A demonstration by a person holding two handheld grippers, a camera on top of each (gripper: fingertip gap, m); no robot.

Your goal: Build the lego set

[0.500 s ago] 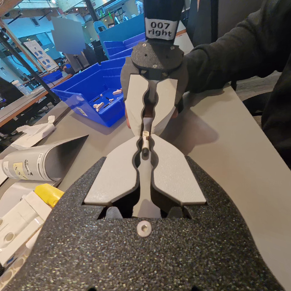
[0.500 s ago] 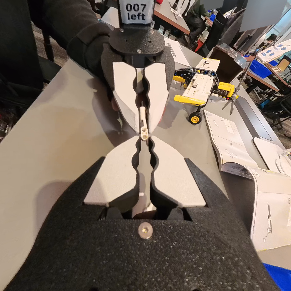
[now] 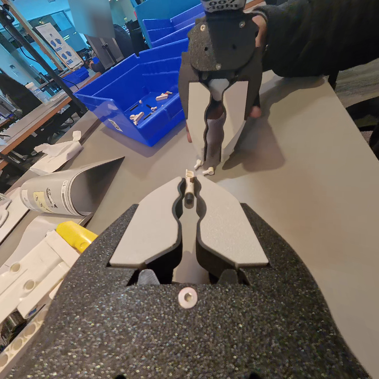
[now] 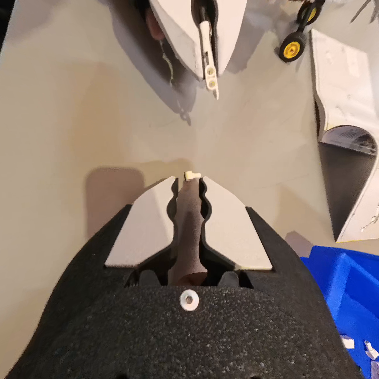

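The left gripper [image 3: 189,178] was clenched on a slim cream plastic connector [image 3: 189,184]: both fingers [image 3: 160,215] pressed on its shaft. A dark stub showed at its rear end in the channel between the fingers, and its two-holed head poked out just past the tips. It was held above the grey desk [image 3: 287,205], toward the middle.

The piece looked light, stiff and smooth, so it would probably slip or twist if pinched by its rounded head. The straight shaft, where the fingers gripped, seemed the sounder place to take it.

Just beyond, two small cream pegs [image 3: 208,170] lay loose on the desk, close together. The right gripper [image 4: 189,179] stood tips-down over them with its fingers [image 4: 225,215] released and nothing between them. In its own view one peg [image 4: 191,176] lay on the desk right at the opening of the tips, touched by neither finger as far as could be seen. Such pegs looked tiny, hard and apt to roll or skid, and would best be taken across the barrel.

Toward the left edge lay a curled instruction booklet [image 3: 67,190] and a white-and-yellow brick model [image 3: 41,266]. Farther back stood a blue bin [image 3: 114,114] with a few small parts in it.
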